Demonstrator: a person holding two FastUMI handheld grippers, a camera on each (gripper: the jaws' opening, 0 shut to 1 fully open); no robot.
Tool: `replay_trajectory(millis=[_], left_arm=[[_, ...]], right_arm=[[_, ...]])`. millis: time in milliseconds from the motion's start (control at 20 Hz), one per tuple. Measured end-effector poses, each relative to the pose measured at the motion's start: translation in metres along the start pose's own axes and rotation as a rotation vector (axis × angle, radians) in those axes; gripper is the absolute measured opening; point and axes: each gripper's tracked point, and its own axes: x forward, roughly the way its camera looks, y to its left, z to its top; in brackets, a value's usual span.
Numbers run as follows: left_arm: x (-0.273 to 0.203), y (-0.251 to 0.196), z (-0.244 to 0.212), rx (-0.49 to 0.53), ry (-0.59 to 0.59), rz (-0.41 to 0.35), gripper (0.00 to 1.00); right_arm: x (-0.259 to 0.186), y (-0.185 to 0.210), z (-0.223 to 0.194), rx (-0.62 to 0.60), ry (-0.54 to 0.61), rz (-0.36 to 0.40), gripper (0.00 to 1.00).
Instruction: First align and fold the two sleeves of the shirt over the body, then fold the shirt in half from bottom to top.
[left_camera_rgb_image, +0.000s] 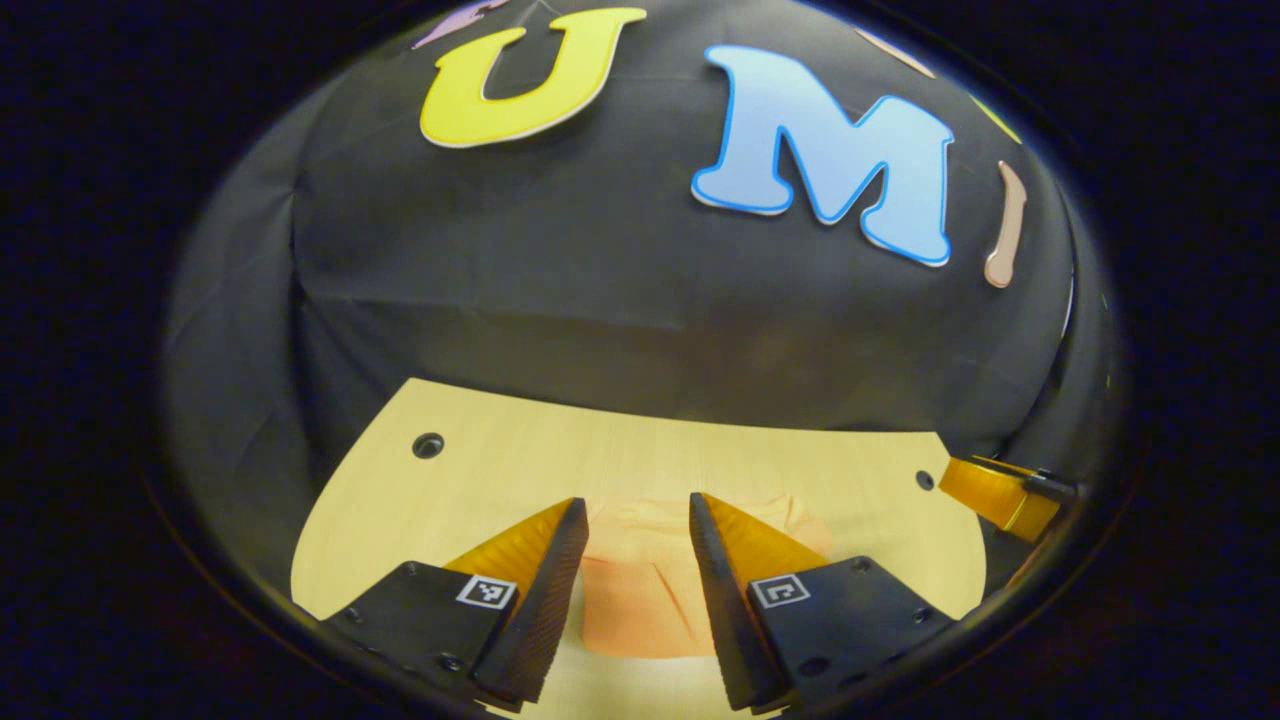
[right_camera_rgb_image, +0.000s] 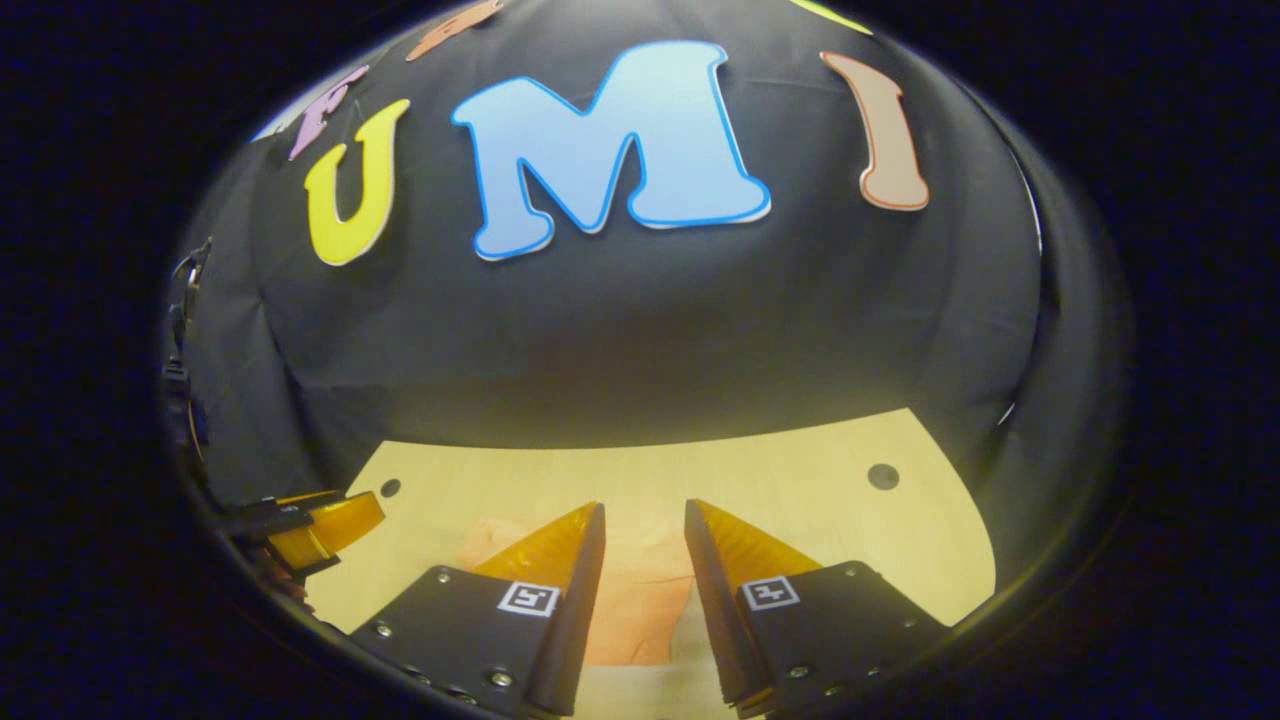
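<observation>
Shirt (left_camera_rgb_image: 640, 590) flat on the table (left_camera_rgb_image: 500, 470), straight ahead of and below both grippers, long axis running near to far; left gripper (left_camera_rgb_image: 638, 520) and right gripper (right_camera_rgb_image: 645, 525) parted, grasping nothing, about equally near.

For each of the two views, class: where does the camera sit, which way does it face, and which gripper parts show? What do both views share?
Left gripper view: rides the left gripper, facing the shirt and wall; right gripper at the right edge.
Right gripper view: rides the right gripper, facing the same way; left gripper at the left edge.
Shared: shirt, table, wall.
</observation>
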Motion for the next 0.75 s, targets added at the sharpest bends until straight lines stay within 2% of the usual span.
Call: replay_trajectory(millis=[50, 200, 250, 300, 350, 400, 450, 550, 750], left_arm=[[-0.018, -0.004, 0.008, -0.001, -0.022, -0.005, 0.66], [-0.068, -0.013, 0.02, 0.0, -0.078, -0.017, 0.66], [-0.083, -0.014, 0.021, 0.007, -0.091, -0.016, 0.75], [-0.099, -0.016, 0.021, 0.018, -0.103, -0.014, 0.65], [-0.116, -0.018, 0.021, 0.028, -0.118, -0.014, 0.71], [-0.131, -0.019, 0.021, 0.037, -0.131, -0.014, 0.71], [-0.145, -0.021, 0.018, 0.045, -0.139, -0.016, 0.65], [-0.167, -0.027, 0.014, 0.059, -0.154, -0.017, 0.75], [-0.199, -0.035, 0.006, 0.08, -0.192, -0.028, 0.7]], right_arm=[[-0.016, 0.003, 0.007, -0.008, -0.025, 0.006, 0.52], [-0.06, 0.014, 0.02, -0.026, -0.089, 0.033, 0.52], [-0.075, 0.016, 0.022, -0.032, -0.108, 0.036, 0.52], [-0.09, 0.019, 0.025, -0.037, -0.129, 0.041, 0.52], [-0.102, 0.023, 0.028, -0.045, -0.15, 0.045, 0.52], [-0.112, 0.025, 0.028, -0.053, -0.164, 0.047, 0.52], [-0.123, 0.029, 0.027, -0.059, -0.172, 0.054, 0.52], [-0.135, 0.034, 0.024, -0.06, -0.184, 0.065, 0.52], [-0.164, 0.041, 0.013, -0.05, -0.212, 0.074, 0.52]])
